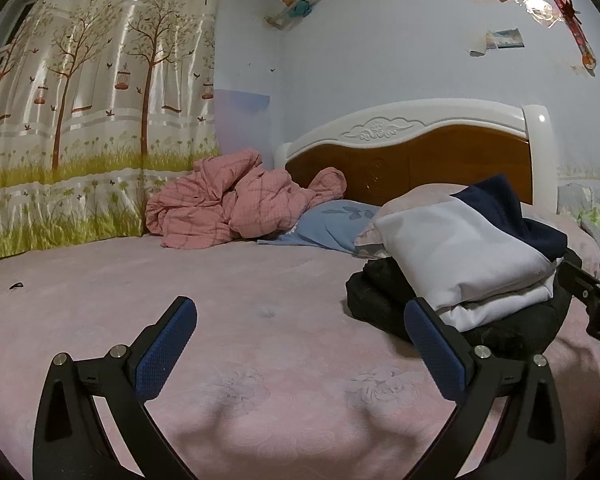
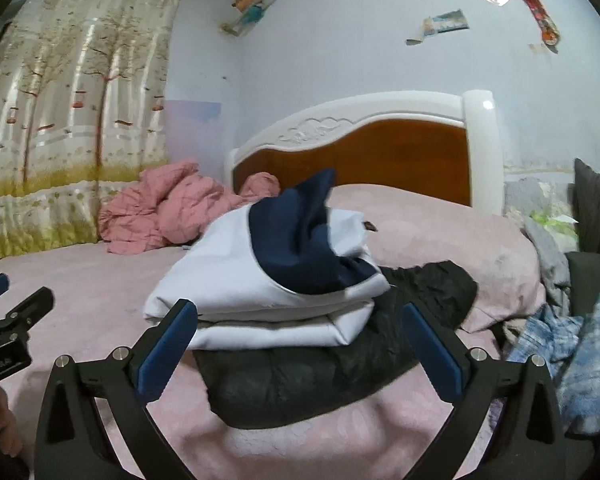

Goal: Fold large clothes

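At the far left a tree-printed curtain (image 1: 88, 120) hung beside the bed (image 1: 180, 280), and a small dark object (image 1: 17, 286), too small to identify, lay on the pink cover below it. A crumpled pink quilt (image 1: 220, 204) was heaped near the headboard (image 1: 420, 152), with a blue pillow (image 1: 336, 220) just beside it.

The left tongs (image 1: 300, 344) were spread wide and empty over bare bedcover, touching nothing. To their right sat the folded stack: a white-and-navy garment (image 2: 284, 264) resting on a folded black garment (image 2: 320, 364). The right tongs (image 2: 300, 344) were likewise wide open and empty, aimed at the stack's near edge; one blue pad (image 2: 168, 344) overlapped the white fold in view, though contact could not be confirmed.

Judging from this, the fold of the white piece looked finished and set down, so the step in hand was probably the release between garments. The next move likely called for picking another item from the rumpled pile of plaid and grey clothes (image 2: 572, 344) at the far right and spreading it on the open cover.

The stack itself occupied the right side of the bed, so a large garment would need the free area to the left, short of the quilt.
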